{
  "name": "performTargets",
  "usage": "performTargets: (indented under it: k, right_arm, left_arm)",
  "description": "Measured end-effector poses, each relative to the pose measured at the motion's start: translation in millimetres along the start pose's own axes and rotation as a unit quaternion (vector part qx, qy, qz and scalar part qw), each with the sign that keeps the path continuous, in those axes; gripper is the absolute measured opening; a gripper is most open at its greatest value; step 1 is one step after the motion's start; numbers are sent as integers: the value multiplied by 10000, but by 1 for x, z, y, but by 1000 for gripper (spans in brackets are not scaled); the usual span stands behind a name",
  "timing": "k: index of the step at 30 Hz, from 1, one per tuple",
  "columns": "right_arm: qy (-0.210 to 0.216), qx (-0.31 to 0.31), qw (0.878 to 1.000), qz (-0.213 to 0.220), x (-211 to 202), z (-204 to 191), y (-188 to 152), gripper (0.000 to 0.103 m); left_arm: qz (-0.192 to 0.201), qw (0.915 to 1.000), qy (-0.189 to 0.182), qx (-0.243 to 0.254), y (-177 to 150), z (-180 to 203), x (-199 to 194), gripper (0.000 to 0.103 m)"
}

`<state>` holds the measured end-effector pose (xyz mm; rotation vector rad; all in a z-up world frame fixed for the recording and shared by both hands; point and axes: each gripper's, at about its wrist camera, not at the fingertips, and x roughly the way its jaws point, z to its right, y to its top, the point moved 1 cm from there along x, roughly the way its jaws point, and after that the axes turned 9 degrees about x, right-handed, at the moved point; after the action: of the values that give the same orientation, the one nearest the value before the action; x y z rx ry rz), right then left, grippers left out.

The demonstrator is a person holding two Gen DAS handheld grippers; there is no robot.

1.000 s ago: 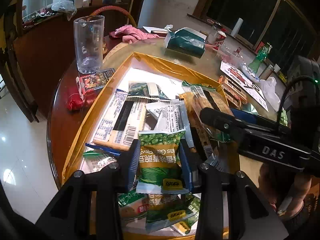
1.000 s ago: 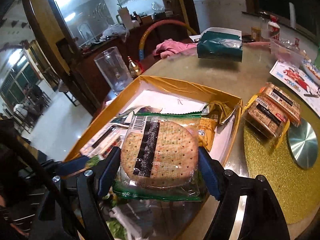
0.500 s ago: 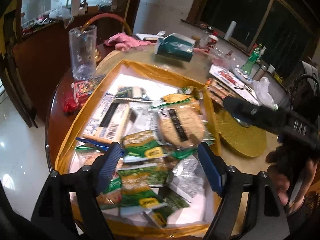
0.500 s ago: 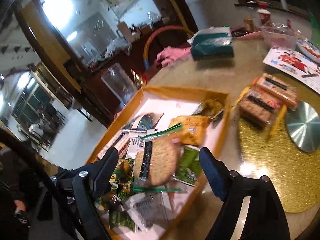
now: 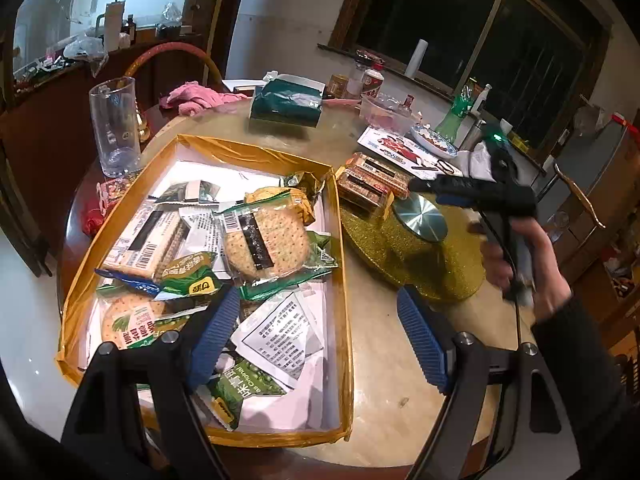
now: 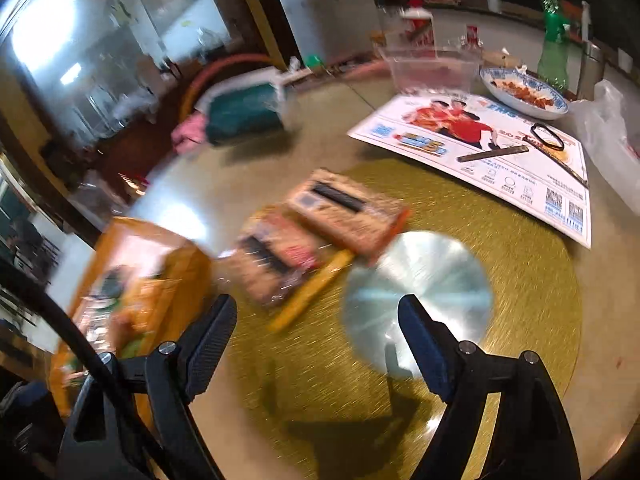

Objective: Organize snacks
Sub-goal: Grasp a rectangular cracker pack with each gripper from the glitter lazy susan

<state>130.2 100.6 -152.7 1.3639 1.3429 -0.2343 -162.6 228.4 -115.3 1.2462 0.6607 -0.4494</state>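
Snack packets point(image 5: 264, 244) heaped in yellow tray point(image 5: 256, 154): round crackers, green pouches.

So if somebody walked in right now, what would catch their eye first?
Probably the yellow tray heaped with snack packets, a round cracker pack lying on top. Right of it, two wrapped biscuit packs sit on a glittery gold mat beside a shiny metal disc.

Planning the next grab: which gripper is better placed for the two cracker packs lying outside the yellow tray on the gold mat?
Right. The right gripper is open, empty, over the gold mat beside the cracker packs. The left gripper, also open, sits by the yellow tray.
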Motion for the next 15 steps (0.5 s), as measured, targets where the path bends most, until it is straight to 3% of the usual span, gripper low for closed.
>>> performTargets:
  k: [2,8,10,13,15]
  right_arm:
    - [79,16,9999,-129,15,8,17,83]
    - [-252,-5,9993,-282,58,12,59,83]
    - [-482,-242,9981,-313,73,5,64,83]
    - [-374,-438,9976,-385,83,-5,60,84]
    - [-529,-565,9959,-471,86,-11,54,83]
  left_arm:
    - [-26,10000,70,47,-1,-2,-1,81]
    - [-25,9997,241,-15,-6,-17,-9,81]
    - [-40,9995,287,-78,-8,-21,-11,81]
    - [-62,9994,313,-114,-7,-24,-11,81]
    - [-50,9994,322,-98,-6,-21,-12,81]
